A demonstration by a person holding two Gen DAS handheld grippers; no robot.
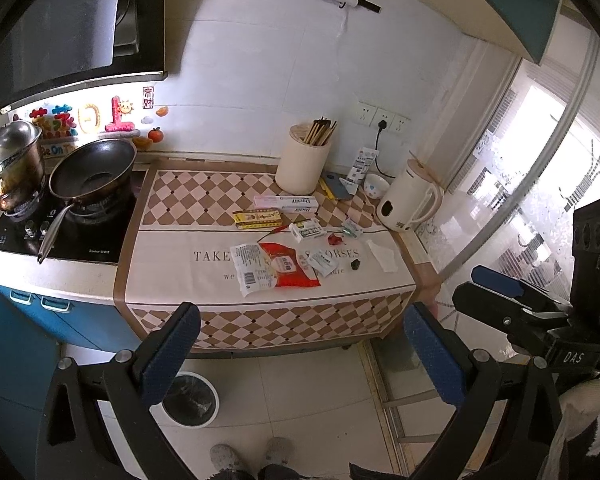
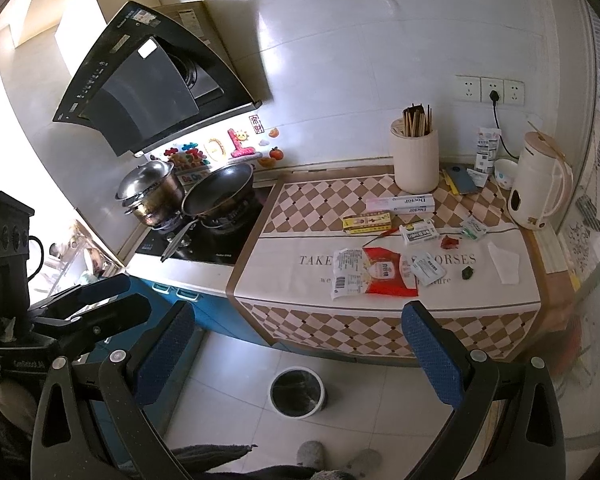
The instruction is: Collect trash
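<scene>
Trash lies on the checked tablecloth (image 1: 172,248): a red-and-white wrapper (image 1: 288,270) (image 2: 384,276), a white printed wrapper (image 1: 250,268) (image 2: 346,272), a small white sachet (image 1: 323,264) (image 2: 430,270), a red scrap (image 1: 334,239) (image 2: 449,242), a dark lump (image 1: 355,264) (image 2: 467,273) and a white tissue (image 1: 384,256) (image 2: 504,262). A bin with a black liner (image 1: 190,400) (image 2: 297,392) stands on the floor below. My left gripper (image 1: 300,356) is open and empty, held back from the counter. My right gripper (image 2: 296,356) is open and empty too; it also shows in the left wrist view (image 1: 496,292).
On the cloth stand a chopstick holder (image 1: 303,162), a white kettle (image 1: 410,200), boxes (image 1: 286,204), a phone (image 1: 338,185) and a small bowl (image 1: 375,185). A wok (image 1: 92,170) and a steel pot (image 1: 10,166) sit on the stove at left. Blue cabinets are below.
</scene>
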